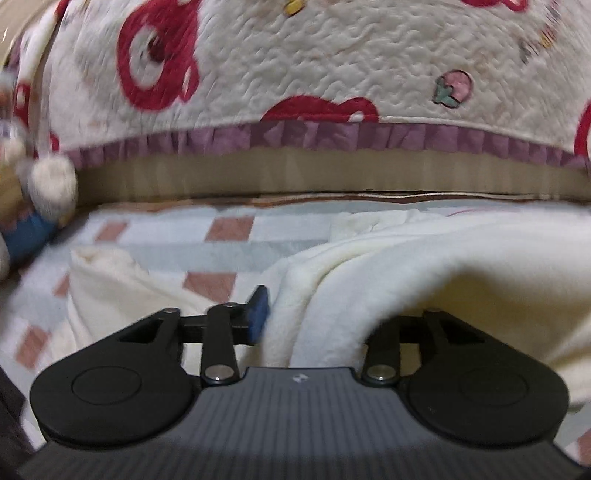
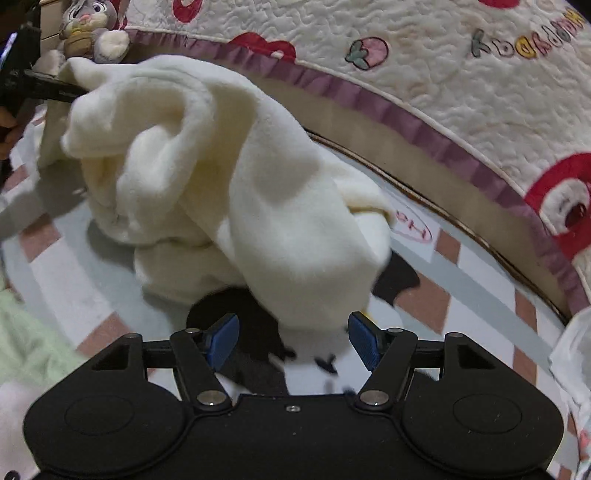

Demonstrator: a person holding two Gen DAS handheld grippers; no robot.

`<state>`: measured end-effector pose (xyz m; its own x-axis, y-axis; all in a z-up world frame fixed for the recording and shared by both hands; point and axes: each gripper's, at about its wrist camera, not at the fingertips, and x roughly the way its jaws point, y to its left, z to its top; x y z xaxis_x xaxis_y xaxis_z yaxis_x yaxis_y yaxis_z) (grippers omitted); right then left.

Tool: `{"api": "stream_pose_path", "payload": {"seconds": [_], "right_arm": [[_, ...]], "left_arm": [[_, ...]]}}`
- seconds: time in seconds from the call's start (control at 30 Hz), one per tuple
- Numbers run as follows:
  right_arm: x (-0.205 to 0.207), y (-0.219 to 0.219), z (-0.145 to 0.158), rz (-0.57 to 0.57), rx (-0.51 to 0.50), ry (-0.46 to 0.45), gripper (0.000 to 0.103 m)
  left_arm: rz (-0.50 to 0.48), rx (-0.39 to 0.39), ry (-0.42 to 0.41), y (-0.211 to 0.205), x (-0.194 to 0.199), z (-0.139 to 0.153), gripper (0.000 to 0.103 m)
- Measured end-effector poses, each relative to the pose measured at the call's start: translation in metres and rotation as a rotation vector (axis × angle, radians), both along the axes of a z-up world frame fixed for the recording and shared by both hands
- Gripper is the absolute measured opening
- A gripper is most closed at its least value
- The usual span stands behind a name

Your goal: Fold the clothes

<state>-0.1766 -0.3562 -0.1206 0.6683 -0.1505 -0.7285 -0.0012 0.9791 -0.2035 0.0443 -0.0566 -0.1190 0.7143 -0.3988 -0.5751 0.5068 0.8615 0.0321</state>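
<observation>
Cream fleece garment (image 2: pixel 229 177) lies bunched in a tall heap on the checked bed sheet (image 2: pixel 436 295), close to that sheet's far edge, where a quilted cover with red bear prints (image 2: pixel 461 92) and a purple ruffled border rises behind it. The right gripper (image 2: pixel 293 341) hovers at the near end of the heap with its blue pads (image 2: pixel 364 341) spread wide; the fleece's near end hangs just ahead of them and neither pad presses on it. In the left wrist view, fleece drapes over the right-hand finger of the left gripper (image 1: pixel 295 314), hiding its pad, while the other blue pad (image 1: pixel 258 314) stands beside the fold; whether the cloth is pinched cannot be told. A grey plush rabbit (image 2: pixel 92 29) sits at the sheet's far left corner.
</observation>
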Motion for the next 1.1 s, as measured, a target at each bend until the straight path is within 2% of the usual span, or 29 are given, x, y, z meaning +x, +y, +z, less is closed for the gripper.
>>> {"api": "stream_pose_path", "payload": {"seconds": [0.03,0.07,0.1,0.17,0.2,0.23,0.27,0.3,0.33,0.37,0.4,0.43,0.57,0.73,0.9,1.1], "right_arm": [[0.007,-0.001,-0.003,-0.021,-0.002,-0.029,0.071],[0.015,-0.005,-0.006,-0.058,0.002,-0.063,0.077],[0.022,-0.011,-0.008,-0.109,0.010,-0.100,0.088],[0.036,-0.026,-0.014,-0.214,0.038,-0.178,0.088],[0.037,-0.036,-0.015,-0.262,0.088,-0.224,0.084],[0.036,-0.045,-0.015,-0.292,0.151,-0.257,0.075],[0.034,-0.052,-0.012,-0.317,0.201,-0.283,0.040],[0.029,-0.056,-0.007,-0.332,0.228,-0.299,0.010],[0.024,-0.060,-0.001,-0.348,0.254,-0.314,0.007],[0.018,-0.065,0.005,-0.363,0.280,-0.330,0.007],[0.013,-0.069,0.010,-0.378,0.306,-0.345,0.006],[0.007,-0.071,0.018,-0.382,0.318,-0.363,0.006],[-0.019,-0.064,0.061,-0.309,0.277,-0.454,0.005],[-0.044,-0.052,0.109,-0.251,0.219,-0.567,0.004],[-0.075,-0.047,0.157,-0.222,0.223,-0.686,0.004],[-0.112,-0.032,0.222,-0.121,0.201,-0.794,0.004]], "left_arm": [[0.000,-0.015,0.016,0.002,0.002,-0.003,0.044],[0.000,-0.029,0.033,0.005,0.005,-0.006,0.046],[-0.002,-0.039,0.044,0.007,0.006,-0.010,0.049],[-0.015,-0.022,0.044,0.006,0.007,-0.020,0.055],[-0.023,-0.003,0.043,0.004,0.006,-0.024,0.058],[-0.034,0.019,0.042,0.003,0.006,-0.028,0.059],[-0.043,0.039,0.038,0.001,0.005,-0.031,0.061],[-0.051,0.051,0.026,0.001,0.003,-0.031,0.062],[-0.057,0.053,0.006,0.001,0.001,-0.029,0.060],[-0.064,0.056,-0.014,0.001,-0.002,-0.026,0.051],[-0.070,0.058,-0.034,0.001,-0.005,-0.024,0.027],[-0.077,0.059,-0.051,0.001,-0.008,-0.019,0.019],[-0.037,0.052,-0.136,0.002,-0.027,0.012,0.015],[-0.021,0.051,-0.297,0.009,-0.065,0.065,0.014],[0.018,-0.014,-0.422,0.033,-0.107,0.135,0.013],[0.070,-0.106,-0.553,0.066,-0.154,0.229,0.013]]}}
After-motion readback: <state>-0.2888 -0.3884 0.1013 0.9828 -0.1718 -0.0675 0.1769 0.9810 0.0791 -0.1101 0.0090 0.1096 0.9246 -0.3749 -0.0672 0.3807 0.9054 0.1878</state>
